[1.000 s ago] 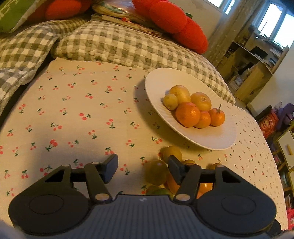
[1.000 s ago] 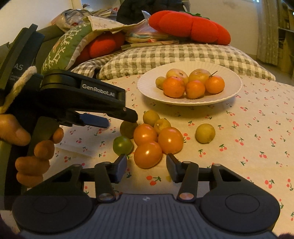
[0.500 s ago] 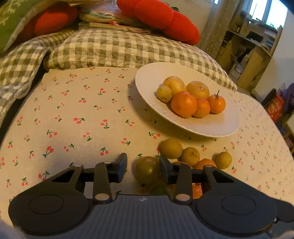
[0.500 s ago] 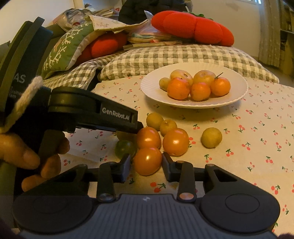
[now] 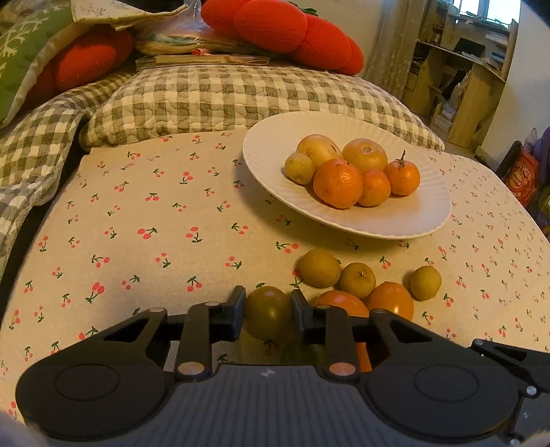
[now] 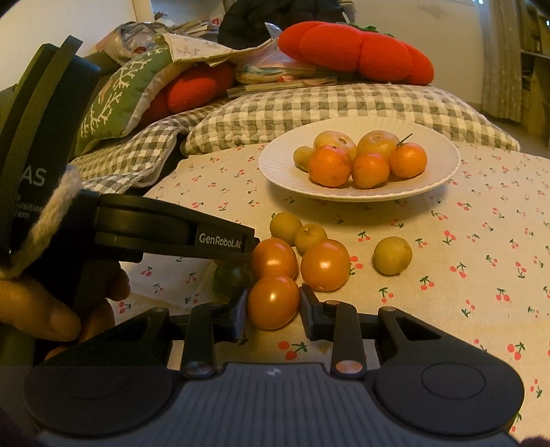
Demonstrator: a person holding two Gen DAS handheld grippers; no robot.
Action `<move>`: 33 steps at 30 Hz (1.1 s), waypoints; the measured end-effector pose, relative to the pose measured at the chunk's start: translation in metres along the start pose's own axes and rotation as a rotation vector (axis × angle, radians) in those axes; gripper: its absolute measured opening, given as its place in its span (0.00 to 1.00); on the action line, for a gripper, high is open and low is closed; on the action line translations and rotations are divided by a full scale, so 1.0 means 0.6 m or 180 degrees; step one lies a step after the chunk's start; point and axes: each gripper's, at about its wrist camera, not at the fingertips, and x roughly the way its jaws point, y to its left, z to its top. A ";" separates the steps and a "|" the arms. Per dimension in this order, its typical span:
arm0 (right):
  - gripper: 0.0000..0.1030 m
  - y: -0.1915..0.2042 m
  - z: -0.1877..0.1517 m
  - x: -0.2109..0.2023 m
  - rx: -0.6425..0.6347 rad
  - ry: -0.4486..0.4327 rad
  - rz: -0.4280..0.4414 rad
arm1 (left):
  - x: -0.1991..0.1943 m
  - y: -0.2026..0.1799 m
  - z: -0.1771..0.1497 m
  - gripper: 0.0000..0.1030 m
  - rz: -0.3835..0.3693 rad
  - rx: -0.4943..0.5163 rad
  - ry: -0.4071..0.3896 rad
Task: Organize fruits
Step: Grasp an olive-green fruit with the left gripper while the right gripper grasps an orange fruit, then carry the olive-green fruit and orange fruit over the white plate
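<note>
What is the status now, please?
Left claw shut on green tomato. Right claw shut on orange tomato. Plate path clear.

Dim warm light, soft shadows, sharp centre, strong fisheye bending at edges

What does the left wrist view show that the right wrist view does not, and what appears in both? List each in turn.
Only the left wrist view: the left claw closed on a greenish-brown tomato, and a wooden shelf unit at the back.

Only the right wrist view: the right claw closed on an orange tomato, and a hand holding the left claw's body.

Both: the white plate of fruit, loose fruit on the cherry-print cloth, the checked pillow and the red cushion.
</note>
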 end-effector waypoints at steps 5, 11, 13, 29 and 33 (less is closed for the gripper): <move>0.28 -0.002 -0.001 -0.004 0.0020 -0.0003 0.0024 | 0.000 0.000 0.000 0.24 0.0002 -0.0003 0.0001; 0.28 -0.002 -0.004 -0.009 0.0054 -0.0018 0.0031 | -0.001 0.000 0.000 0.23 -0.0008 -0.0023 0.0005; 0.28 -0.002 -0.005 -0.011 0.0065 -0.0022 0.0029 | -0.001 -0.001 0.000 0.23 -0.0006 -0.0020 0.0004; 0.28 -0.019 0.004 -0.042 0.0080 -0.0173 -0.0020 | -0.022 0.011 0.017 0.23 -0.0019 -0.0071 -0.0114; 0.28 -0.031 0.008 -0.047 0.0110 -0.0222 -0.0037 | -0.031 0.010 0.025 0.23 -0.0051 -0.0092 -0.0198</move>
